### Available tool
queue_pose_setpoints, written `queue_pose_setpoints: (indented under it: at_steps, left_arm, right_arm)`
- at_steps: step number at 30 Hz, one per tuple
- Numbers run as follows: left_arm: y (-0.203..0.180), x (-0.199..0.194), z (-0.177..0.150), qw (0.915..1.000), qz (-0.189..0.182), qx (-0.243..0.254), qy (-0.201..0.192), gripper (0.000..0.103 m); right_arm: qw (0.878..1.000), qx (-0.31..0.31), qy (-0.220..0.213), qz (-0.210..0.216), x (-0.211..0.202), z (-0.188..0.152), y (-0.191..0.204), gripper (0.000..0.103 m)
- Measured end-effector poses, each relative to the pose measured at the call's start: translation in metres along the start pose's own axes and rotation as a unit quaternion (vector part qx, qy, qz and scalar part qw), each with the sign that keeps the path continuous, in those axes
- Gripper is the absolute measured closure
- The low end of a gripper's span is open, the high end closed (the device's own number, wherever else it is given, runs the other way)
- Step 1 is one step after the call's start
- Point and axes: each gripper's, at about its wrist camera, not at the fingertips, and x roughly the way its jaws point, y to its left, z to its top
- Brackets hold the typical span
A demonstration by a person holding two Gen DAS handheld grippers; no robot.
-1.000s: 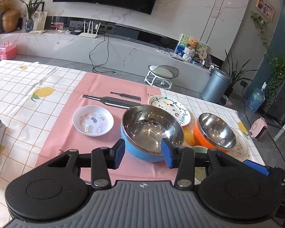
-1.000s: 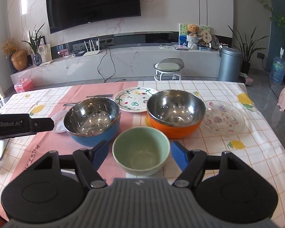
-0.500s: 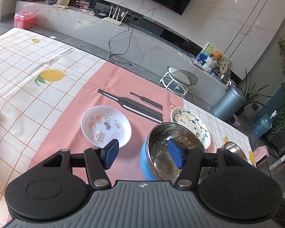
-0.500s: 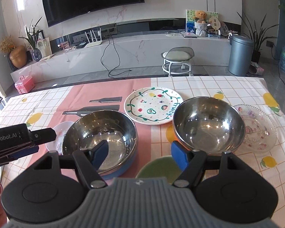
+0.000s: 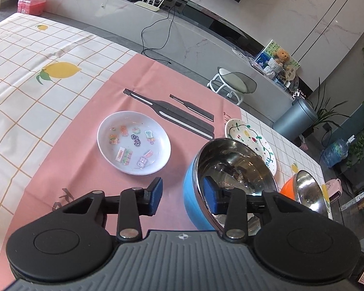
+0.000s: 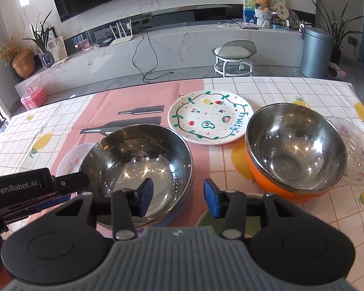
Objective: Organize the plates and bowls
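Left tongs (image 5: pixel 183 195): we have just been closing them astride the near-left rim of the blue bowl (image 5: pixel 194 194), one pad inside, one outside; pads not yet pressing.
Blue bowl: on the table (image 6: pixel 267 92), mid-left.
Right tongs (image 6: pixel 178 197): closing astride its right rim, still clear.
Next: we clamp, then lift level.

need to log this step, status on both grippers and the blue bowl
Left gripper and right gripper both straddling blue bowl rim, jaws just closing, pads not clearly pressing. Bowl on the mat. Orange bowl and green bowl close beside.
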Motion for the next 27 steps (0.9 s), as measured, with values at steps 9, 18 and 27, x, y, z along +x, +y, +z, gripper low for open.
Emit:
queue_pose_setpoints:
  at_steps: [9, 18, 27]
  left_arm:
    - [-0.011, 0.002, 0.001, 0.9997, -0.002, 0.023, 0.006, 0.091]
    - [-0.012, -0.021, -0.004, 0.9993, 0.003, 0.034, -0.014, 0.093]
    - [-0.011, -0.069, -0.022, 0.999, -0.008, 0.028, -0.035, 0.094]
  right_arm:
    - [1.0, 0.002, 0.012, -0.012, 0.007, 0.003, 0.002, 0.087]
    - [1.0, 0.015, -0.001, 0.0, -0.013, 0.0, 0.005, 0.088]
    - [0.999, 0.036, -0.015, 0.017, -0.064, -0.022, 0.009, 0.088]
